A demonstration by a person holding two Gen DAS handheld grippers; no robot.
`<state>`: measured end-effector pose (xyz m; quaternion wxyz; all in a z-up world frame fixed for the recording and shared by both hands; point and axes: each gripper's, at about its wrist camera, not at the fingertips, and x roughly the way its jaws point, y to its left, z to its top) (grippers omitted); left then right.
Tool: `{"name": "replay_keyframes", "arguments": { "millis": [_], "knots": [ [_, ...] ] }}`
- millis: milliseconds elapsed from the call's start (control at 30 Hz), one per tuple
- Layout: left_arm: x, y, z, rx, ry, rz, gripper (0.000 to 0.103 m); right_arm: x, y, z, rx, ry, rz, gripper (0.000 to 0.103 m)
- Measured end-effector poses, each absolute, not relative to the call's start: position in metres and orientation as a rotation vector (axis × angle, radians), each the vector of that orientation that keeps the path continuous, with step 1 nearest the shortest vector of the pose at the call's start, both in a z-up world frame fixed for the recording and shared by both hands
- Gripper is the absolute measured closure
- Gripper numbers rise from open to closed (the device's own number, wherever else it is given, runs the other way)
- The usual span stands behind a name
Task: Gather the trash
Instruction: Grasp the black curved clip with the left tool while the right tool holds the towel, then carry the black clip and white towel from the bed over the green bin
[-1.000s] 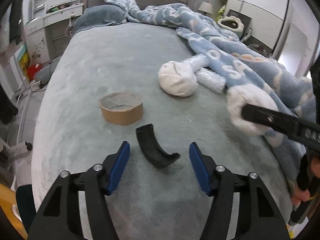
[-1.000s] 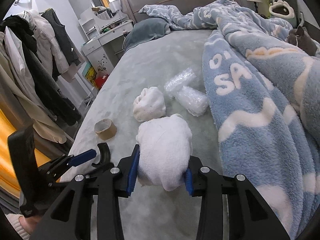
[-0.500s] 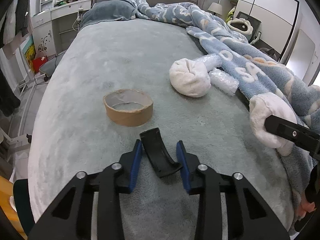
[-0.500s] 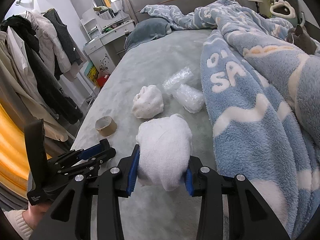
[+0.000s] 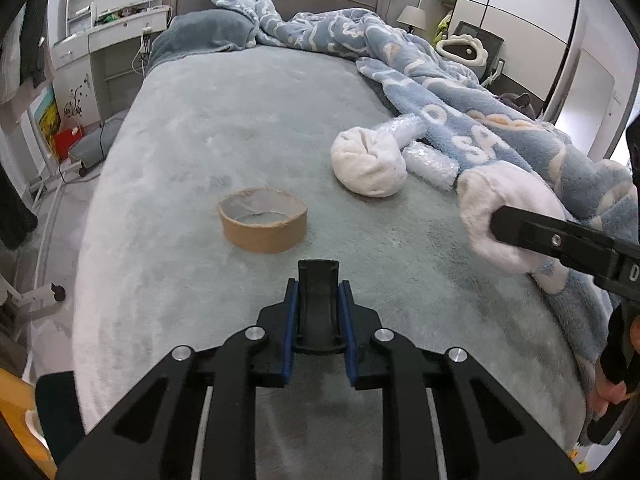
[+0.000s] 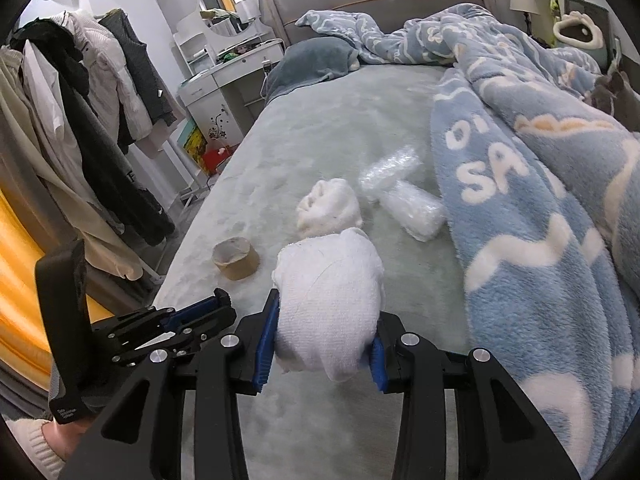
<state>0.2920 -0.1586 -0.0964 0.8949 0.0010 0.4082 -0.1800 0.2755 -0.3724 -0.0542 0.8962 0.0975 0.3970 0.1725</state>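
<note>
The left gripper (image 5: 319, 312) has just clamped the black curved scrap (image 5: 319, 304) near the bed's (image 5: 240, 128) foot edge; the right gripper (image 6: 324, 340) grips a white wad (image 6: 328, 300), so both pieces are ready to carry off.

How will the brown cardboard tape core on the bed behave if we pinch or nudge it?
The tape core looks like a thin-walled, hollow cardboard ring, so it is probably light and may squash oval under a hard pinch. It lies flat on the plush bedspread, so a nudge should slide it, not roll it; tipped on edge, it could roll.
</note>
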Motion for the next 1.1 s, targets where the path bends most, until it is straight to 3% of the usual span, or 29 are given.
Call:
{"name": "replay_keyframes", "arguments": {
  "millis": [667,1100],
  "knots": [
    [0.278,-0.060,-0.067,0.091,0.775,-0.282,0.082,0.293,-0.250,-0.037,0.142,0.800,0.498,0.064],
    [0.274,0.001,-0.081,0.073,0.843,-0.224,0.082,0.297,-0.170,-0.040,0.098,0.806,0.592,0.064]
  ]
}}
